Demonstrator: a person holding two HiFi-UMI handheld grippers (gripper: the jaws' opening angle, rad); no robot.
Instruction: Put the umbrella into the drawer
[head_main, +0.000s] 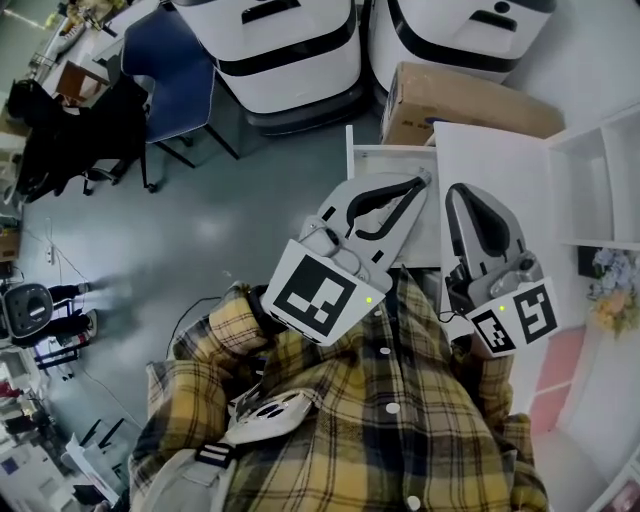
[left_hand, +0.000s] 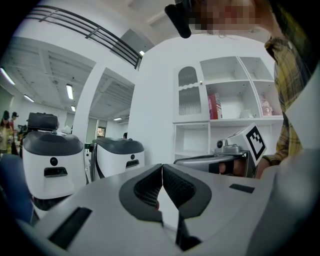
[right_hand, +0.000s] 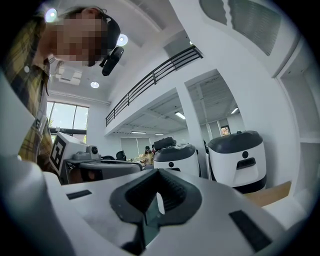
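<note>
A person (head_main: 390, 410) in yellow plaid, seen from above, holds two grey grippers at chest height. The left gripper (head_main: 422, 178) points toward 1 o'clock, its jaws pressed together with nothing between them. The right gripper (head_main: 457, 188) points toward 12 o'clock, and its jaws are likewise closed and empty. Under and ahead of the left gripper's tips is what looks like an open white drawer (head_main: 385, 152), set against a white cabinet (head_main: 495, 170). A cardboard box (head_main: 470, 105) lies beyond it at 12 o'clock, and two rounded white machines (head_main: 290, 60) stand at 11 o'clock. The umbrella appears in no view, so where it lies, which way it points and how its long axis runs cannot be told. The step in hand is probably to find and grasp it. To do that well, one gripper's jaws should part before the approach and close across the umbrella's narrow width near mid-length, so it hangs balanced. Its long axis should then be turned to match the drawer's longer side before lowering, with the other gripper steadying the free end.
</note>
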